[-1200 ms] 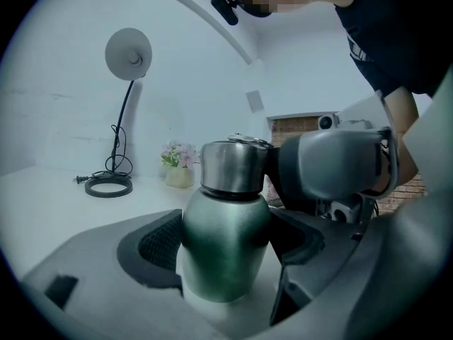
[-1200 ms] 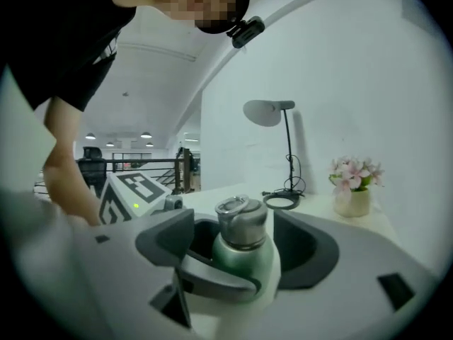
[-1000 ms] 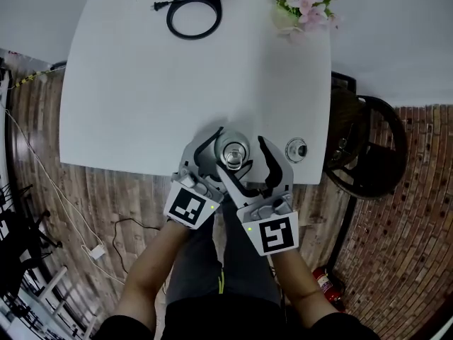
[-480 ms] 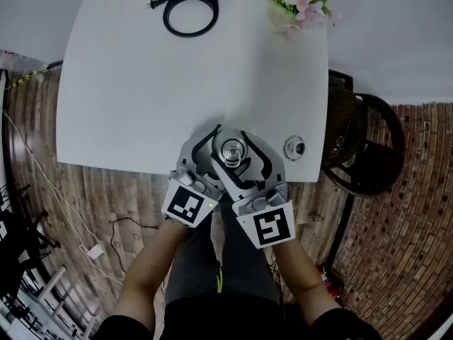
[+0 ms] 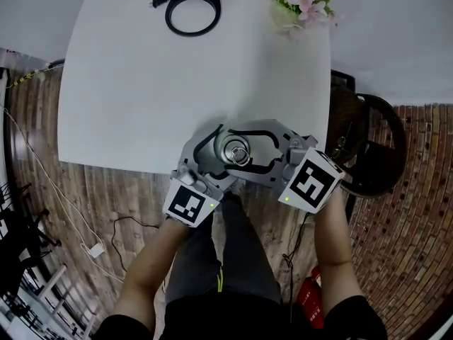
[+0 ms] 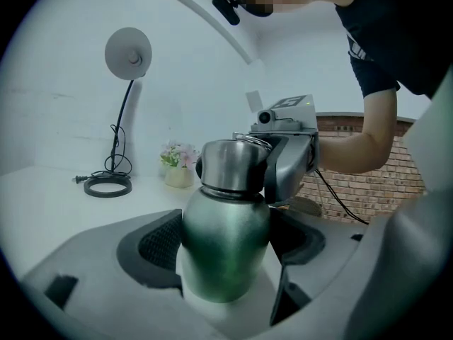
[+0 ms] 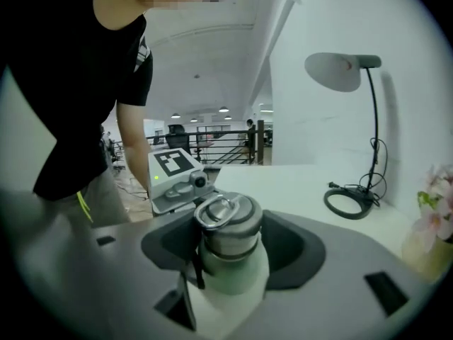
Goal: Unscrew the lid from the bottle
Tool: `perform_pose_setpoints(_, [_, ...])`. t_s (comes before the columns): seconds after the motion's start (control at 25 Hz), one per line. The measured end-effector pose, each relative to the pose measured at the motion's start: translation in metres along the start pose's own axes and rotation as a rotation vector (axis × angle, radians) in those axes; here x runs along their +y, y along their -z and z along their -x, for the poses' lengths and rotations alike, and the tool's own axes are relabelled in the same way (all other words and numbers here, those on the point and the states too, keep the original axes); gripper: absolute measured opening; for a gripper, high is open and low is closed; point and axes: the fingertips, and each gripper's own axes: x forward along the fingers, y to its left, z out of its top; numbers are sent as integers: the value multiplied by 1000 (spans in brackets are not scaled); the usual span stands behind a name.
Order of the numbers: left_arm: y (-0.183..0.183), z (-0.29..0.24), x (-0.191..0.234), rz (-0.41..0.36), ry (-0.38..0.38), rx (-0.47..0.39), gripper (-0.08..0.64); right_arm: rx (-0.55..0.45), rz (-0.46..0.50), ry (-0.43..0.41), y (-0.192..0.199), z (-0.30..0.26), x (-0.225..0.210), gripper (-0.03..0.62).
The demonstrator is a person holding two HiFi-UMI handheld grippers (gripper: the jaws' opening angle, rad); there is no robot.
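Small metal bottle (image 6: 226, 250) with a green-tinted, rounded body, standing upright near the front edge of the white table (image 5: 141, 83), brushed steel cylindrical lid (image 6: 233, 163) still seated on its neck, 1 hinged ring handle (image 7: 216, 210) lying tilted on top

The person wears a black short-sleeved T-shirt (image 7: 78, 76) and dark grey trousers (image 5: 237, 261) with a thin yellow-green stripe (image 5: 220, 283). The left gripper (image 5: 225, 147) and right gripper (image 5: 239, 154) are light grey plastic with curved jaws lined in black padding. Each carries a white cube with a black square marker (image 5: 188, 205) and a small green light (image 5: 287, 199).
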Motion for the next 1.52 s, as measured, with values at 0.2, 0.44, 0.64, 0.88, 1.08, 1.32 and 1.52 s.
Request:
perform_pose_setpoints(0.2, [-1, 0, 0, 4, -3, -4, 367, 13, 9, -15, 0, 0, 1, 270])
perform_pose_setpoints(0.44, [-1, 0, 0, -4, 0, -8, 368, 47, 12, 18, 10, -4, -1, 299])
perform_pose_setpoints(0.64, [-2, -1, 0, -4, -2, -14, 368, -90, -81, 100, 3, 10, -3, 307])
perform_pose_setpoints(0.88, [-1, 0, 0, -5, -4, -13, 368, -273, -270, 491, -2, 21, 1, 307])
perform_pose_setpoints(1.08, [-1, 0, 0, -3, -6, -10, 367, -308, -382, 764, 2, 18, 0, 307])
perform_pose_setpoints(1.32, [-1, 0, -1, -8, -7, -11, 368, -315, -425, 902, -1, 16, -14, 305])
perform_pose_setpoints(1.52, [-2, 0, -1, -16, -6, -12, 367, -297, -412, 929, -1, 15, -18, 272])
